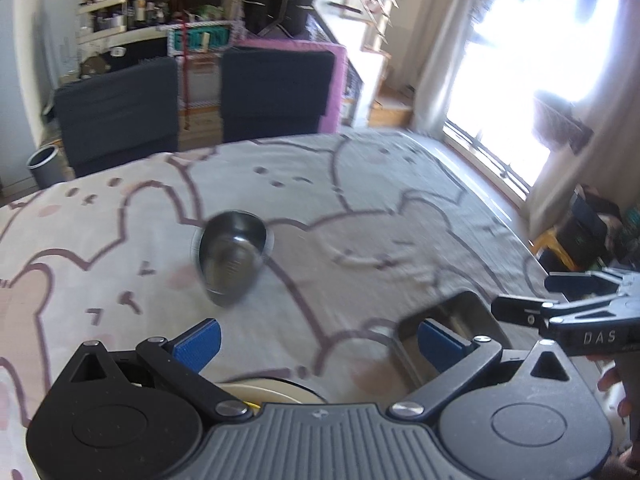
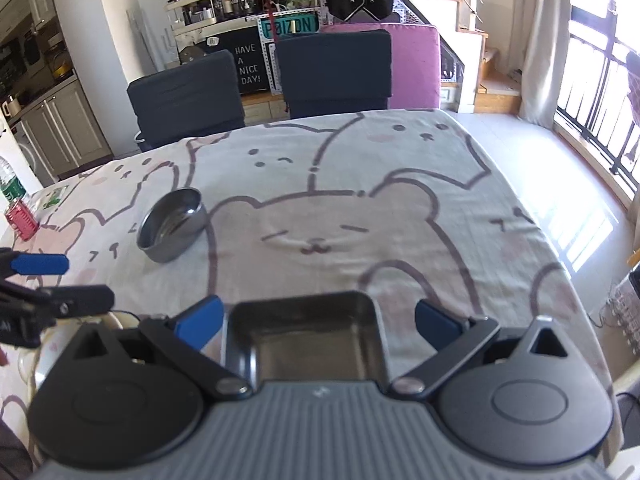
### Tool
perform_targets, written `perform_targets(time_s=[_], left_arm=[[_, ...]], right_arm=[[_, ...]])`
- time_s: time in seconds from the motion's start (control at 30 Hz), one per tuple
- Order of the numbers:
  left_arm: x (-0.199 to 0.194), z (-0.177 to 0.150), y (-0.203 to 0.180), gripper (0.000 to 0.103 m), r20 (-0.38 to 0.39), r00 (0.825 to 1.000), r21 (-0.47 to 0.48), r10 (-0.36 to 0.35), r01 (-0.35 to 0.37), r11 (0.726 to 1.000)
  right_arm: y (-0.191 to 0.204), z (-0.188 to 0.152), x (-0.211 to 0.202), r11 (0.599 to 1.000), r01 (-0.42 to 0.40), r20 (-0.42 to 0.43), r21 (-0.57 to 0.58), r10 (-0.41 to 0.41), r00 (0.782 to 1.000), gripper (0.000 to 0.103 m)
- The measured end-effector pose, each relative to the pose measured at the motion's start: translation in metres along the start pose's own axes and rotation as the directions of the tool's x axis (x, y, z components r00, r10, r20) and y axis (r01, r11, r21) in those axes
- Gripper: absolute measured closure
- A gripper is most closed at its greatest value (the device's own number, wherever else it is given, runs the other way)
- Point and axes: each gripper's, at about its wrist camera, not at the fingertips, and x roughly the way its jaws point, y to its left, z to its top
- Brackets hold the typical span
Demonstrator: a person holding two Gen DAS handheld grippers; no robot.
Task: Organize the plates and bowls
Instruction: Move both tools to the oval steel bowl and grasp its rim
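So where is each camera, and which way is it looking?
Left wrist: rides the left gripper, looking across the table at the round metal bowl; its open blue fingers show.
Right wrist: rides the right gripper, looking down at the square metal tray between its open fingers.
Both see bowl, tray, bear tablecloth and the other gripper.

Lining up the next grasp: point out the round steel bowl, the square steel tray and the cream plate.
Round steel bowl point(image 2: 172, 226): right wrist view, on its inner wall.
Square steel tray point(image 2: 304, 336): right wrist view, on its bare floor.
Cream plate point(image 1: 272, 390): left wrist view, on its visible rim behind the gripper body.
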Motion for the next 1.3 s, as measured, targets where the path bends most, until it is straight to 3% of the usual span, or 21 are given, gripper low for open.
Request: perform_targets(time_s=[0.4,0.57,0.77,1.0,1.1,1.3], left_arm=[[0.023,0.017,0.066,0.003,0.009,0.990,-0.122,0.137,-0.135,0.983],[0.050,0.024,0.081,0.008,-0.023,0.987,-0.152,0.157,-0.159,0.976],[0.087,0.026,0.095,0.020,-0.098,0.982,-0.201,0.160,-0.177,0.963],[0.109,0.023,0.107,0.021,-0.130,0.980,-0.241,0.153,-0.180,0.954],[0.113,0.023,0.111,0.021,-0.135,0.978,-0.251,0.157,-0.187,0.950],[0.123,0.023,0.115,0.025,-0.144,0.979,-0.264,0.143,-0.177,0.948]], right_arm=[[0.069,0.044,0.056,0.997,-0.075,0.005,0.028,0.074,0.997,0.000],[0.091,0.064,0.080,0.994,-0.096,0.011,0.042,0.096,0.995,0.000],[0.099,0.076,0.114,0.995,-0.069,0.004,0.070,0.069,0.998,0.000],[0.102,0.090,0.160,0.991,-0.064,-0.027,0.122,0.067,0.997,0.001],[0.102,0.093,0.172,0.986,-0.086,-0.037,0.145,0.092,0.995,0.005],[0.115,0.099,0.199,0.988,-0.106,-0.087,0.108,0.116,0.989,0.026]])
